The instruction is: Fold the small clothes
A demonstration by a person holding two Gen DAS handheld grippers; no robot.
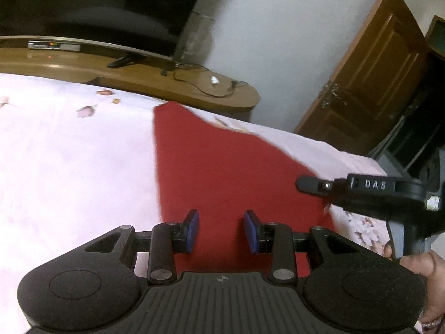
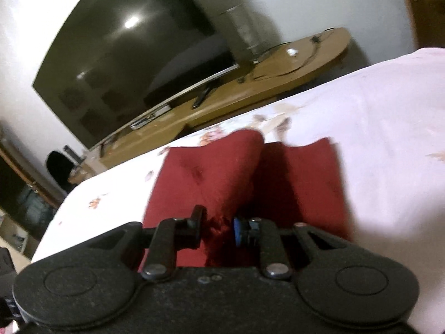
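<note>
Red, soft-looking cloth (image 2: pixel 222 172) is lying on the bed (image 2: pixel 375 139), spread over the pale flowered sheet near the bed's far edge; most of it is lying flat, while one part is rising in a limp, rounded ridge toward the right tongs (image 2: pixel 218 224), which are closing on a bunched bit of its near edge, the fabric puckering between the pads; the left tongs (image 1: pixel 221 229) are hanging partly open above the flat near part of the cloth, gripping nothing. Judging by that drape, the cloth is probably light and floppy, offering no stiffness of its own, so it is likely sagging and dragging from any single pinch; the weave is looking matte and slightly fuzzy, so slipping is seeming unlikely, and nothing about it is seeming fragile. Corners and hems are looking like the sensible places to take hold, one in each tongs, keeping the edge taut between them; a pinch mid-panel is risking a crooked crease. Beyond the bed a wooden TV stand (image 1: pixel 194 83) is carrying a dark television (image 2: pixel 125 55) and some cables; a brown door (image 1: pixel 375 69) is standing at the right.
</note>
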